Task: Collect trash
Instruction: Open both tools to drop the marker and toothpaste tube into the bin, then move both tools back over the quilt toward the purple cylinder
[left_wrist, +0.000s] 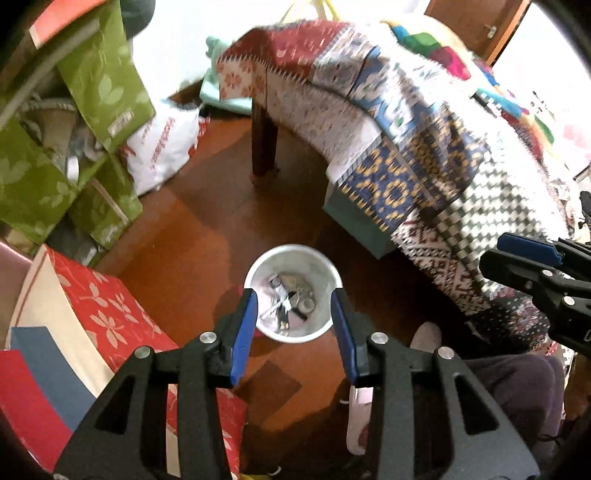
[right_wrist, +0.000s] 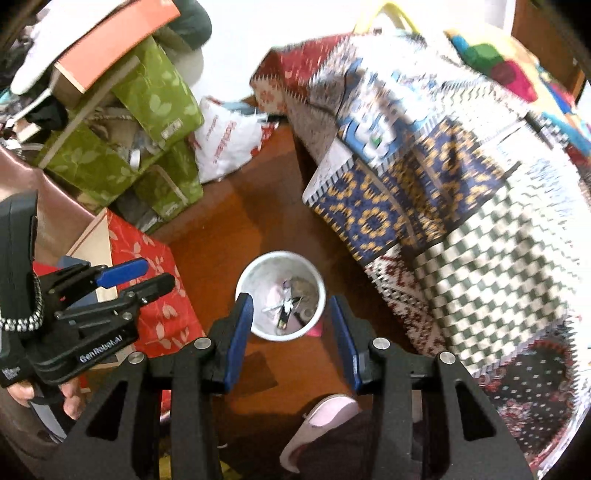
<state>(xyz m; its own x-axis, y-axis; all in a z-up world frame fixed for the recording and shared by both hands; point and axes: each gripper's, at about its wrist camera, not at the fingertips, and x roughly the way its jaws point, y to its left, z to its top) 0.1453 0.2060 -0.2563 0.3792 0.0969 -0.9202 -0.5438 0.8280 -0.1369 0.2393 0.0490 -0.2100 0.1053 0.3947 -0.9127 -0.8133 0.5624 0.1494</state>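
1. On the wooden floor, beside the quilt-draped bed (left_wrist: 424, 155), stands the white bin (left_wrist: 325, 266) holding scraps of trash (left_wrist: 288, 301).
2. Left gripper (left_wrist: 293, 332) hangs above the bin, fingers released, nothing between them.
3. Right gripper (right_wrist: 291, 338) likewise: fingers apart, empty.
4. Judgement: the drop appears complete; the next move calls for locating further trash.

small white round bin (left_wrist: 292, 295) upright on the wooden floor, crumpled paper and scraps (left_wrist: 288, 301) inside
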